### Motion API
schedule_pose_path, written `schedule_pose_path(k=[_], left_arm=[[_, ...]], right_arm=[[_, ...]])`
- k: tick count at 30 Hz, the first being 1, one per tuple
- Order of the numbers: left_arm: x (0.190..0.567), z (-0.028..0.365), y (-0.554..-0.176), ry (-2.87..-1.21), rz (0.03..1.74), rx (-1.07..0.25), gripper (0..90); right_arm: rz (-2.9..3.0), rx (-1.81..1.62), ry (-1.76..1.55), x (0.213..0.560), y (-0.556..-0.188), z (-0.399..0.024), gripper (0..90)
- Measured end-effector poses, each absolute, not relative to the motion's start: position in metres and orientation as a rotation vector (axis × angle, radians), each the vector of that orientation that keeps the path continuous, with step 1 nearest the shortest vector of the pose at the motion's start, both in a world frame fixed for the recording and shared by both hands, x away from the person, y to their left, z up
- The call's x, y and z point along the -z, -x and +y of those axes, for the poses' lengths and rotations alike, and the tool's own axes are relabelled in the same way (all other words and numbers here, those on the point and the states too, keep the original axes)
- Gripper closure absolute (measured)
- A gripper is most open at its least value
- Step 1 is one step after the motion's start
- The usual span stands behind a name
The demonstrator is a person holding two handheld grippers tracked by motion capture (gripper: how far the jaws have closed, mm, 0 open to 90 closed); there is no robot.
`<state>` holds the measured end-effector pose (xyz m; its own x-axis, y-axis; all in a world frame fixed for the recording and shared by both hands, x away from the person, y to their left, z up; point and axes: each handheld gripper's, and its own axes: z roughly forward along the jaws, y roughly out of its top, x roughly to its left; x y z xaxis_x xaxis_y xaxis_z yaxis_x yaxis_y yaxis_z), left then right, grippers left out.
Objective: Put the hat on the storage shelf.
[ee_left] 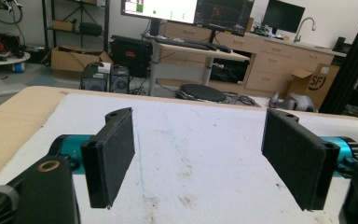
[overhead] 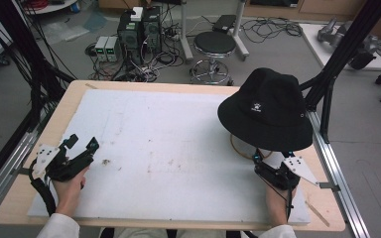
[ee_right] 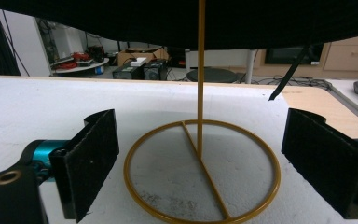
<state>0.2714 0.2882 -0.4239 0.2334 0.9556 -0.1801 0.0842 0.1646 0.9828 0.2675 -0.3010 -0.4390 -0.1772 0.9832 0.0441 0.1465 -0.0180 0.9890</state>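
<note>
**A:** Quick count of what's on the table (overhead: 39, 148): one black bucket hat (overhead: 268, 109), one gold stand (ee_right: 200, 172), two claws. That's it besides the white foam sheet (overhead: 168, 148) covering most of the wooden top.

**B:** What's the stand like?

**A:** Thin gold metal. A round ring base lying flat on the foam, one straight bar across it, one upright rod from the middle going up into the hat. The hat sits on top of that rod at the right side of the table; soft dark fabric, floppy brim, a small white logo on the crown.

**B:** And the claws?

**A:** Right claw (ee_right: 200, 158) is spread wide with nothing in it, jaws either side of the ring base, not touching. Left claw (ee_left: 200, 154) is also wide open and empty, over bare foam on the left, well apart from the hat. Jaw pads look like rough black foam. The sheet has some brownish smudges.
</note>
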Motion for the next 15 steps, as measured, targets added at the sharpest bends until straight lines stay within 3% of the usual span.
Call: schedule_pose_path(k=[15], left_arm=[[0.4264, 0.2833, -0.2719, -1.268, 1.133, -0.859, 26.3]], right_arm=[[1.44, -1.299, -1.255, 0.4391, -0.2677, -0.3014, 10.2]])
